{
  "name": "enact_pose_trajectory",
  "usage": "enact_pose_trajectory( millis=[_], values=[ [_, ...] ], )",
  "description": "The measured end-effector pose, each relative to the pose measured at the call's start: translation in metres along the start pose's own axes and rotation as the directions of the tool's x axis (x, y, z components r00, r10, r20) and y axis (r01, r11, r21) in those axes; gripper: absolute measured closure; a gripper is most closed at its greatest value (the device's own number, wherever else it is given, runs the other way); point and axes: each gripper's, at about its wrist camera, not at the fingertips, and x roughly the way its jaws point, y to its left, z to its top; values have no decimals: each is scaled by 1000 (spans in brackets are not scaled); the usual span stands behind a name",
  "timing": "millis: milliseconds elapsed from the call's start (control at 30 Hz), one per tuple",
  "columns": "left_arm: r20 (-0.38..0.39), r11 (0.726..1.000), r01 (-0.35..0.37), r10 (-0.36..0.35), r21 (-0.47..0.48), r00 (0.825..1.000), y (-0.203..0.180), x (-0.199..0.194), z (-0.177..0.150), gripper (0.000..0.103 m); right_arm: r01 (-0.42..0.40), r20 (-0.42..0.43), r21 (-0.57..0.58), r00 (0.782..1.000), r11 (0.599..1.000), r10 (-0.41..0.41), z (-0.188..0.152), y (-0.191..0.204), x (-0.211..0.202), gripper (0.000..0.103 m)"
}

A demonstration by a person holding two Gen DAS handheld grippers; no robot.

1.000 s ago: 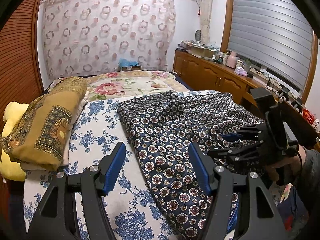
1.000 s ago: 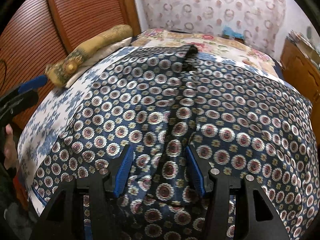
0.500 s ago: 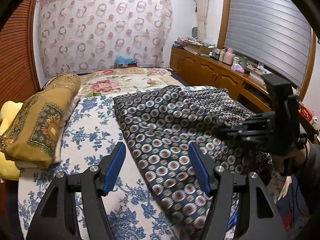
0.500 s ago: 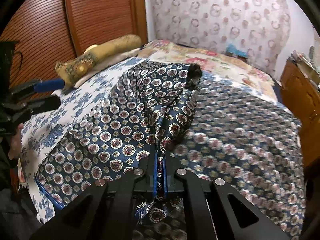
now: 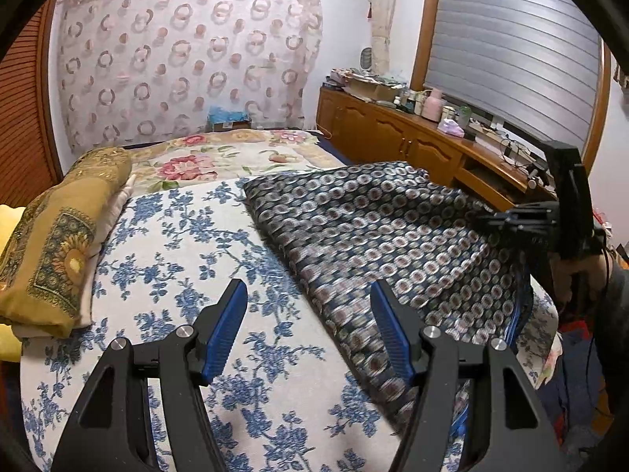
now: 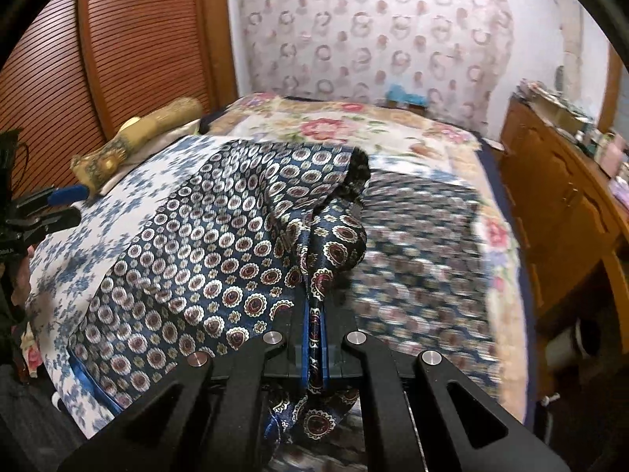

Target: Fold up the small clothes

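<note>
I'm pinching the patterned garment (image 6: 243, 259) edge in the right claw (image 6: 313, 348), lifting toward 11 o'clock. Left claw (image 5: 310, 330) is hanging wide, empty over the bed (image 5: 165, 244). Should be keeping the fold taut.

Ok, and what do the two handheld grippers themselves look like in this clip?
Both match: the left gripper and right gripper have matte black angular frames with cut-out openings, silver round bolt heads at the pivots and ribbed blue pads on the fingers. From the left view, the right one carries a black upright block behind it, with thin dark cables trailing by a dark sleeve.
</note>
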Motion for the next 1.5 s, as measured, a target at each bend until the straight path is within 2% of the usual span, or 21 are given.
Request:
enact_pose_trajectory(
  millis=[267,433,567,700,867,933,1200,1367,1500],
  values=[
    [-11,1000,26,-26,14,1000,-12,7,4,37,102,14,56,995,993,-103,-13,-24,-32,99],
    [-19,999,38,-37,32,999,-20,14,12,37,127,-48,81,991,989,-124,-17,-15,-17,99],
    [-30,998,45,-43,51,999,-24,26,22,37,112,-53,70,993,991,-109,-7,-8,-12,93],
    [-48,997,40,-37,70,998,-28,42,31,37,116,-19,54,993,992,-115,6,-18,-25,77],
    [-73,996,33,-28,77,997,-30,61,42,37,105,37,58,994,993,-108,29,-30,-33,75],
    [-89,996,30,-23,80,996,-29,72,45,37,94,36,69,995,993,-96,34,-39,-26,72],
    [-164,996,14,1,89,986,-26,118,52,37,85,-35,72,996,994,-83,69,-61,40,72],
    [-204,997,8,9,81,979,-19,138,54,37,34,-25,92,999,995,-32,90,-76,63,72],
    [-221,997,3,14,74,975,-13,146,55,37,36,-24,86,999,996,-34,99,-85,85,72]
  ],
)
